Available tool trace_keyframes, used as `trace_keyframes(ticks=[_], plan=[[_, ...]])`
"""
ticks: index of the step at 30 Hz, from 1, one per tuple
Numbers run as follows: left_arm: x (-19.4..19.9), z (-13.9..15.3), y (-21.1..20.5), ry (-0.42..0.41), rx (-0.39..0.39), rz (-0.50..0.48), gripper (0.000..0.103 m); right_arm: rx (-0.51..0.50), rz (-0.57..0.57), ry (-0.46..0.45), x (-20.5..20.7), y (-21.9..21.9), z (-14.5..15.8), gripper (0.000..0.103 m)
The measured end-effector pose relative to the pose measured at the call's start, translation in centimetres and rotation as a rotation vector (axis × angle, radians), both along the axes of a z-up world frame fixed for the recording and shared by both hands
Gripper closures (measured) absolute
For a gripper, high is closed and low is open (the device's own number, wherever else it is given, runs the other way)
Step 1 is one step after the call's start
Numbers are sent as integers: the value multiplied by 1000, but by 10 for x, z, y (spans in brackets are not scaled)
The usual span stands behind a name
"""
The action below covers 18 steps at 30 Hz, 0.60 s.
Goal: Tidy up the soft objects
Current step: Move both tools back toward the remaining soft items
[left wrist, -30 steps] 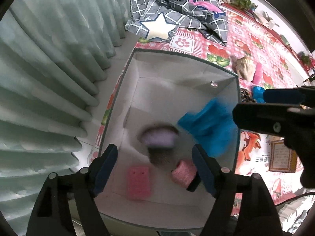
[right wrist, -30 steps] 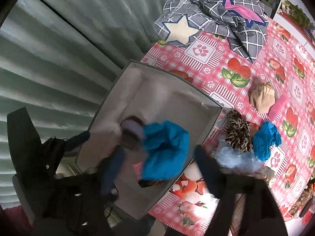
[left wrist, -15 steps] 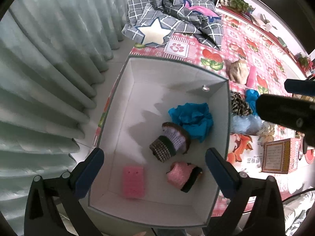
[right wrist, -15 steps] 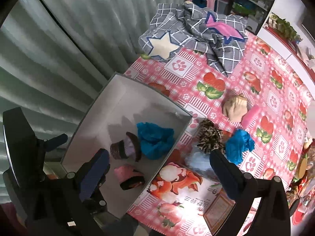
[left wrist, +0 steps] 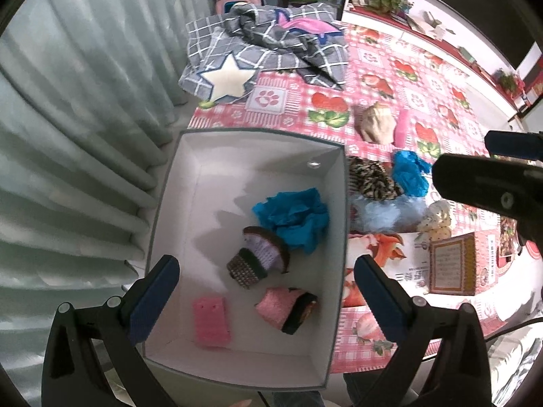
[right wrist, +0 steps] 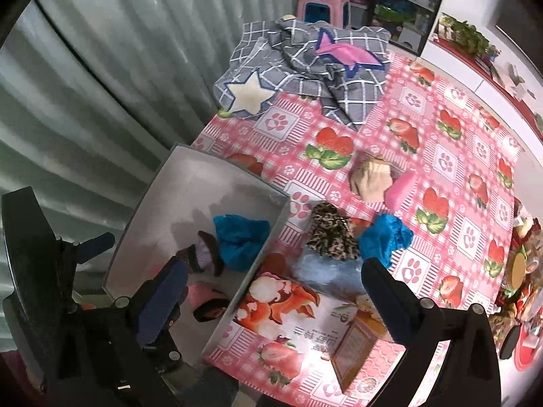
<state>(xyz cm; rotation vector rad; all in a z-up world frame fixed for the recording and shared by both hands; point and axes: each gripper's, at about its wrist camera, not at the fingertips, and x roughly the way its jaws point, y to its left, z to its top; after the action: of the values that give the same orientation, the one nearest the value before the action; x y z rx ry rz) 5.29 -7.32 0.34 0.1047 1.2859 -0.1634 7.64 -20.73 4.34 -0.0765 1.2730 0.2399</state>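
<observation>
While hovering above the box [left wrist: 341,203], left gripper [left wrist: 264,291] empty, fingers spread wide. Right gripper [right wrist: 271,291] likewise spread and empty, over the box's right edge and the desk [right wrist: 451,156]. Inside the box: blue cloth [left wrist: 295,217], purple knit [left wrist: 261,257] touching it, pink knit [left wrist: 285,308] nearer, pink sponge [left wrist: 211,318] apart to the left. Outside, just beside the box wall: leopard scrunchie [right wrist: 332,237], second blue cloth [right wrist: 385,239], pale-blue puff [left wrist: 387,213]. Farther out, beige cloth [right wrist: 371,179] touching a pink block [right wrist: 402,188].
</observation>
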Motion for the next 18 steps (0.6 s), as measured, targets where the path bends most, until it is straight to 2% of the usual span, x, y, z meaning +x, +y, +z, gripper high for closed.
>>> trace_keyframes(ticks=[7,13,18], plan=[[0,3,-32,16,-9,-53,0,35,-50,3,-8,-36,9,0],[9,10,-65,15,-28,-109,0,74,-155,31,-11,-96,11,0],[26,9,-92,33,-42,-134,0,87,-244,83,-13,-151,-1,0]])
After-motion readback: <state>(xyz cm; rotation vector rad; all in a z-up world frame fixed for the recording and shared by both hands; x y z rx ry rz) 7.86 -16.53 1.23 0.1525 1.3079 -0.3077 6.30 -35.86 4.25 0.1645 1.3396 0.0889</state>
